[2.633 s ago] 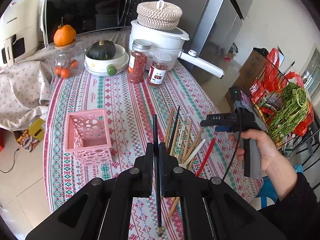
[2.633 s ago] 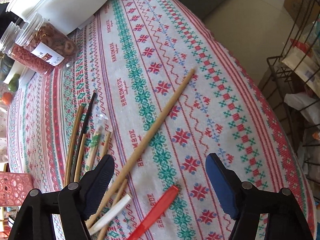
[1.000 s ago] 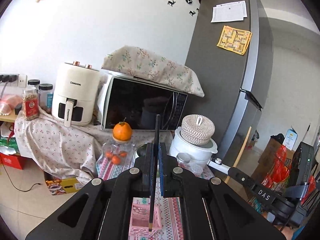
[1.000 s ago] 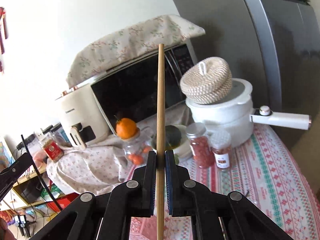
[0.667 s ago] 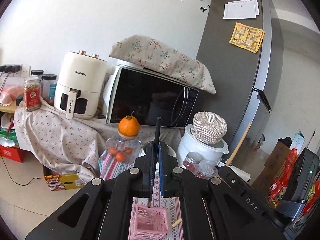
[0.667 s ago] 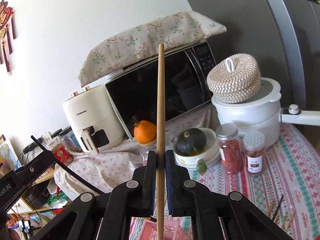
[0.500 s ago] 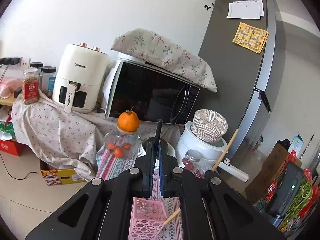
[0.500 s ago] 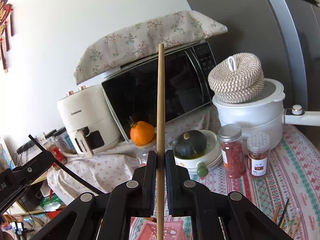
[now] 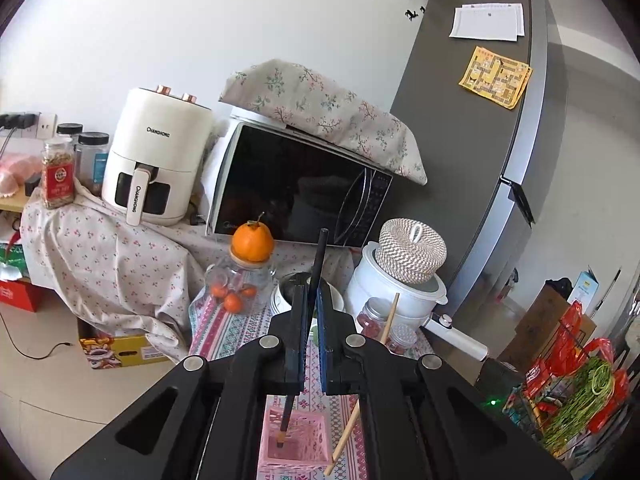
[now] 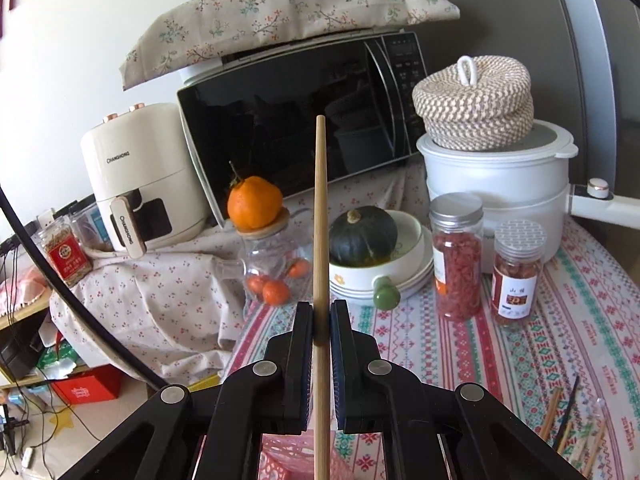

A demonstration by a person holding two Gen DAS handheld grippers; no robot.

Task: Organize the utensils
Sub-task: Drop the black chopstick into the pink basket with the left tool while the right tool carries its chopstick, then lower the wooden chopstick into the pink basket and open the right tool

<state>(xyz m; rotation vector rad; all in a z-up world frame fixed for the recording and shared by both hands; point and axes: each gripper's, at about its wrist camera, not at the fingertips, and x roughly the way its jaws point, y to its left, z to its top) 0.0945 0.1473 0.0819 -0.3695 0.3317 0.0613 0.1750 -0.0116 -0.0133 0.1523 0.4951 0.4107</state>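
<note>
Chopsticks are the worry. My left gripper (image 9: 311, 308) pinches a black chopstick (image 9: 315, 264) upright, its lower tip inside the pink basket (image 9: 294, 446). My right gripper (image 10: 321, 322) is clamped on a wooden chopstick (image 10: 320, 216), which in the left view leans across the basket's rim. If I let go of that one too early, I judge it tips out onto the tablecloth (image 10: 560, 320), or levers the light basket over. More chopsticks (image 10: 576, 436) lie loose, well apart.

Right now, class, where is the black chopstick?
In the left wrist view, the black chopstick stands upright between the left gripper fingers, its lower tip inside the pink basket.
</note>
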